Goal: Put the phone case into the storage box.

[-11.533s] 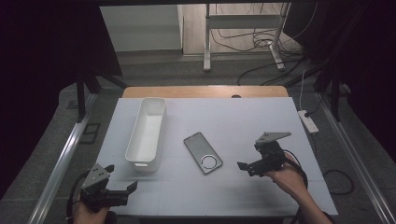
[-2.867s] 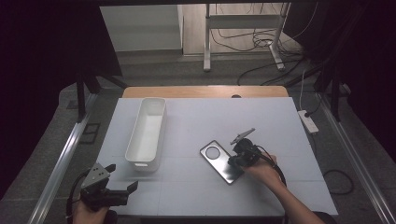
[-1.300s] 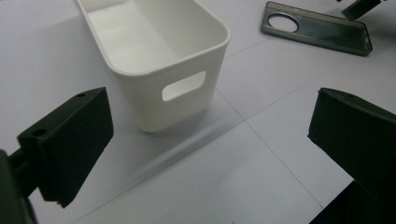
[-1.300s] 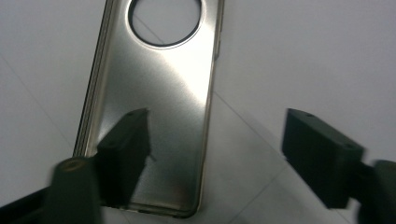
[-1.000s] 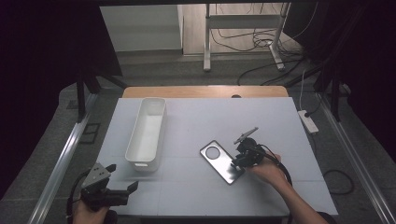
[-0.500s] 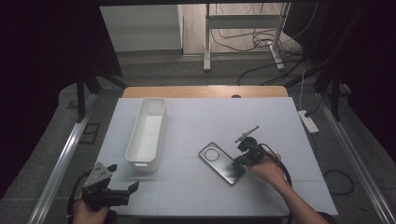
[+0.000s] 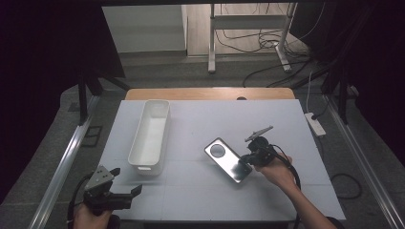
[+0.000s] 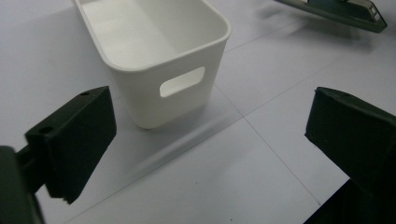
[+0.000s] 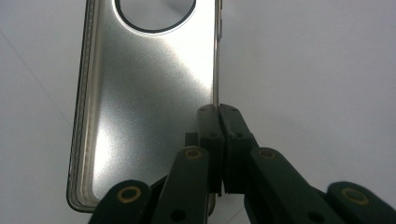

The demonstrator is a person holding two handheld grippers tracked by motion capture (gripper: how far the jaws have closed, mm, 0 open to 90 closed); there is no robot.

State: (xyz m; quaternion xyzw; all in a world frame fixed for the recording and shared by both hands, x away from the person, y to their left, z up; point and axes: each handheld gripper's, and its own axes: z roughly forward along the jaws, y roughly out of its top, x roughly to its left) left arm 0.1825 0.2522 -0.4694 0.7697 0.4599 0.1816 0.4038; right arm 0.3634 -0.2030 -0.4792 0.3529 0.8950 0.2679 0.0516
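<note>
Right gripper (image 9: pixel 218 112) is pinched on the long edge of the flat silver metal phone-shaped case with a round cutout (image 7: pixel 228 160), right of worktop centre, likely to lift it toward the white plastic bin (image 7: pixel 150 133) near the left edge. Left gripper (image 8: pixel 210 140) waits spread near the front-left corner, facing the bin's handle end.

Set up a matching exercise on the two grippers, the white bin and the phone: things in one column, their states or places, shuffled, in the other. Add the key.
Things:
1. left gripper
2. right gripper
3. white bin
4. phone

States or places:
A. empty, standing lengthwise on the left half of the table
B. jaws pressed together on a thin edge
C. jaws wide apart, nothing between them
D. silver back up, round ring near its far end, one long edge pinched

Pairs: 1-C, 2-B, 3-A, 4-D
</note>
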